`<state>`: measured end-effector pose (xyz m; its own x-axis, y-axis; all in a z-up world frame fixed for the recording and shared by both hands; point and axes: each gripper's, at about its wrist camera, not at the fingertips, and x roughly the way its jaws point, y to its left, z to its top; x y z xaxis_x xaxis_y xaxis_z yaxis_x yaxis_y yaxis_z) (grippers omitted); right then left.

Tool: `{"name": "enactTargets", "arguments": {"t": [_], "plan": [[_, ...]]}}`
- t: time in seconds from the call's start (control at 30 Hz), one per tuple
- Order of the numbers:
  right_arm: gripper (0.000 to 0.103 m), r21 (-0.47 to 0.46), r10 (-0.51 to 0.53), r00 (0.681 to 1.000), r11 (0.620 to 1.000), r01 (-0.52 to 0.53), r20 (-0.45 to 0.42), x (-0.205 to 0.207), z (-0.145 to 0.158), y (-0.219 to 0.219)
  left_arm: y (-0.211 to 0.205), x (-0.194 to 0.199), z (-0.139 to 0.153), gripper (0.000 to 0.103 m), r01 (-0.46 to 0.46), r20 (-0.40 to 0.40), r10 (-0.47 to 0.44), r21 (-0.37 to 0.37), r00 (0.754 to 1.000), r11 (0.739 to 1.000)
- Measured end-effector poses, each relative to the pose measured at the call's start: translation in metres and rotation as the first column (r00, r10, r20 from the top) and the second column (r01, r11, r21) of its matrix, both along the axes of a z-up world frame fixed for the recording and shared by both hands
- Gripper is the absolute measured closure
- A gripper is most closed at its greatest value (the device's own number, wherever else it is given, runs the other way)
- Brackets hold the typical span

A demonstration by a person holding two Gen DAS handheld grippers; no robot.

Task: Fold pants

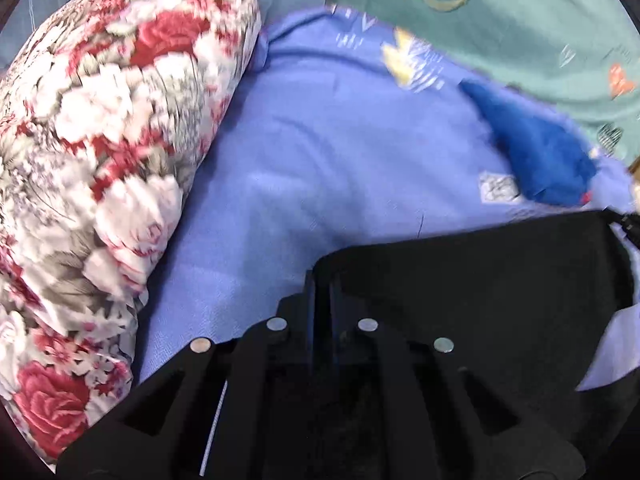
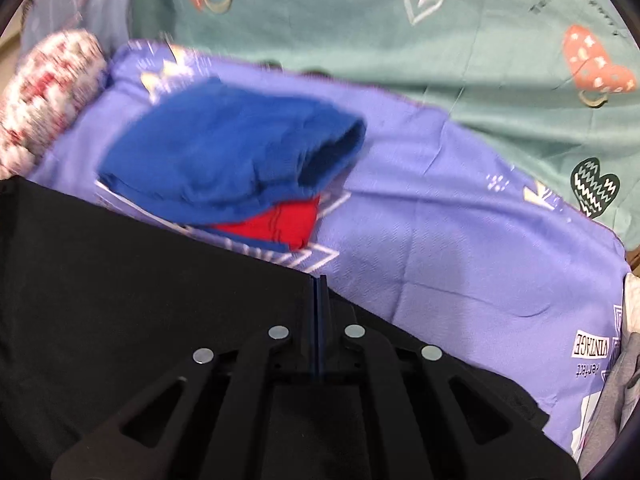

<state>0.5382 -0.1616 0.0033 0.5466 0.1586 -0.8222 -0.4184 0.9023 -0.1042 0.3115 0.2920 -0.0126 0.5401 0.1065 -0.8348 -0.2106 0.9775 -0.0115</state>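
Observation:
Black pants lie on a lilac sheet and stretch between both views. In the left wrist view my left gripper is shut on the pants' near edge, with the cloth running off to the right. In the right wrist view my right gripper is shut on the edge of the black pants, whose cloth spreads to the left. The fabric is raised a little off the sheet at both grips.
A floral pillow bulges at the left. A folded blue garment with a red piece under it lies on the lilac sheet. A green printed cover lies beyond. Grey and white cloth sits at the right edge.

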Motion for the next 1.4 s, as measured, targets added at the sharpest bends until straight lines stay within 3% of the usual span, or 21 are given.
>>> {"name": "enactTargets", "arguments": {"t": [0.07,0.1,0.13,0.17,0.2,0.3,0.4,0.47,0.53,0.67,0.77,0.9,0.93,1.0,1.07,1.17,1.27,1.4], "plan": [[0.098,-0.064,-0.039,0.999,0.997,0.038,-0.002,0.006,-0.022,0.01,0.001,0.006,-0.016,0.09,-0.039,-0.031,0.04,0.019,0.999,0.999],[0.09,-0.079,-0.05,0.999,0.996,0.049,-0.012,0.007,-0.029,0.012,0.003,0.008,-0.024,0.085,-0.068,-0.046,0.069,0.031,0.997,0.997],[0.088,-0.084,-0.062,0.998,0.995,0.061,-0.01,0.007,-0.033,0.012,0.006,0.008,-0.03,0.061,-0.108,-0.063,0.112,0.063,0.992,0.992],[0.074,-0.086,-0.075,0.997,0.993,0.075,0.008,0.005,-0.033,0.011,0.009,0.006,-0.032,0.038,-0.144,-0.064,0.151,0.099,0.986,0.985],[0.062,-0.086,-0.094,0.995,0.992,0.095,0.015,0.003,-0.029,0.006,0.01,0.003,-0.03,0.031,-0.181,-0.046,0.189,0.138,0.981,0.974],[0.059,0.03,-0.125,0.992,0.992,0.124,0.025,-0.009,-0.002,-0.028,0.013,-0.01,-0.014,0.026,-0.225,-0.006,0.228,0.13,0.974,0.966],[0.057,0.084,-0.228,0.973,0.971,0.224,0.032,-0.025,0.022,-0.087,0.008,-0.027,0.002,0.02,-0.25,0.021,0.249,0.129,0.968,0.96],[0.046,0.105,-0.347,0.938,0.933,0.343,0.018,-0.036,0.029,-0.141,-0.007,-0.042,0.011,0.017,-0.223,0.02,0.223,0.126,0.975,0.967],[0.042,0.111,-0.451,0.892,0.887,0.447,0.009,-0.047,0.028,-0.184,-0.03,-0.063,0.015,0.015,-0.184,0.02,0.183,0.106,0.983,0.977],[0.042,0.13,-0.59,0.797,0.787,0.604,-0.132,-0.059,0.002,-0.255,-0.078,-0.096,0.011,0.012,-0.091,0.016,0.091,0.031,0.996,0.995],[0.042,0.098,-0.621,0.763,0.761,0.642,-0.179,-0.063,-0.02,-0.272,-0.115,-0.11,-0.003,0.012,-0.034,-0.005,0.034,0.002,0.999,0.999],[0.042,0.091,-0.601,0.777,0.777,0.623,-0.189,-0.064,-0.037,-0.265,-0.154,-0.127,-0.023,0.012,0.019,-0.042,-0.02,-0.042,0.999,0.999],[0.047,0.092,-0.595,0.783,0.782,0.616,-0.182,-0.065,-0.037,-0.262,-0.163,-0.13,-0.027,0.012,0.027,-0.051,-0.029,-0.045,0.998,0.999],[0.061,0.105,-0.554,0.813,0.811,0.576,-0.178,-0.067,-0.036,-0.255,-0.175,-0.135,-0.036,0.012,0.039,-0.067,-0.042,-0.053,0.997,0.998],[0.086,0.093,-0.521,0.839,0.838,0.537,-0.157,-0.069,-0.033,-0.25,-0.181,-0.129,-0.044,0.012,0.043,-0.086,-0.047,-0.053,0.995,0.998],[0.098,0.068,-0.485,0.865,0.866,0.495,-0.126,-0.071,-0.028,-0.239,-0.184,-0.124,-0.05,0.012,0.039,-0.106,-0.044,-0.049,0.993,0.998],[0.098,0.001,-0.526,0.85,0.851,0.526,0.026,-0.066,-0.008,-0.241,-0.182,-0.123,-0.055,0.012,0.02,-0.124,-0.026,-0.052,0.992,0.998],[0.098,-0.05,-0.559,0.816,0.82,0.571,0.15,-0.036,0.006,-0.245,-0.177,-0.126,-0.055,0.012,0.004,-0.123,-0.01,-0.05,0.992,0.999]]}}
